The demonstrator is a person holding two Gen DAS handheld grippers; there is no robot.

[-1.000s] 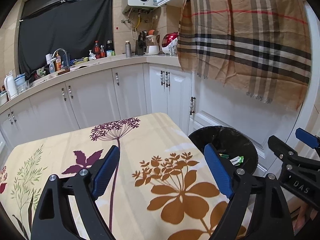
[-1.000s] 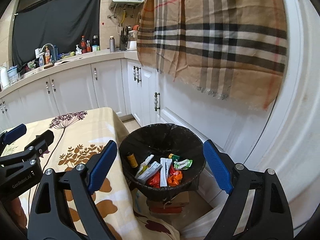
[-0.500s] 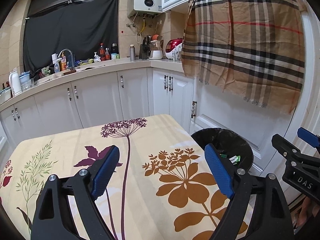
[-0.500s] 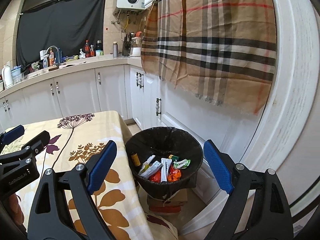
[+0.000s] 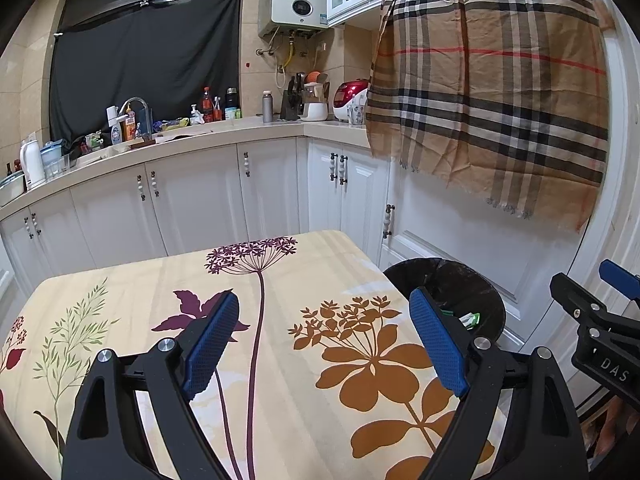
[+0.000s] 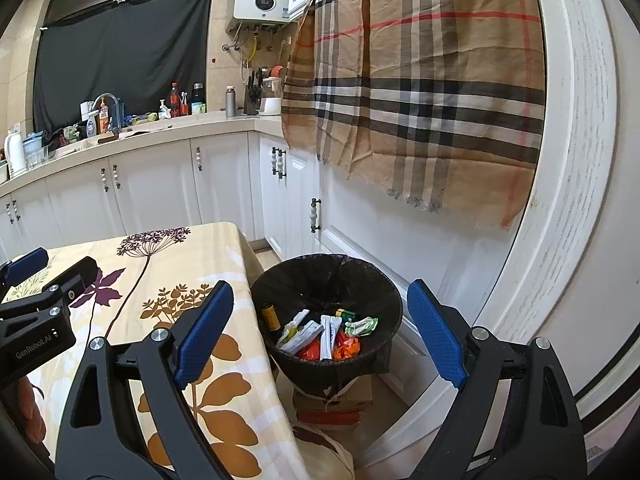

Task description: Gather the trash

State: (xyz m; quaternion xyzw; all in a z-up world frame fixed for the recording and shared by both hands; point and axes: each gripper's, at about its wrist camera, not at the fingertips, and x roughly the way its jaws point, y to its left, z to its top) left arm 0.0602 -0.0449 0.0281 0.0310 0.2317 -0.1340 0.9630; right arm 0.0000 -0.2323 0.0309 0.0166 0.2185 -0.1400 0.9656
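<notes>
Black-lined round bin (image 6: pixel 326 280), crumpled wrappers (image 6: pixel 362 326), floral tablecloth (image 5: pixel 304 360)

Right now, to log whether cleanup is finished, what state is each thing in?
Left tool: open, holding nothing.
Right tool: open, holding nothing.
Trash bin: lined with a black bag, uncovered, wrappers and tubes in the bottom.
Tablecloth: flat, no trash visible on it.
Lower cabinet doors: closed.
Plaid cloth: hanging over the white door.
</notes>
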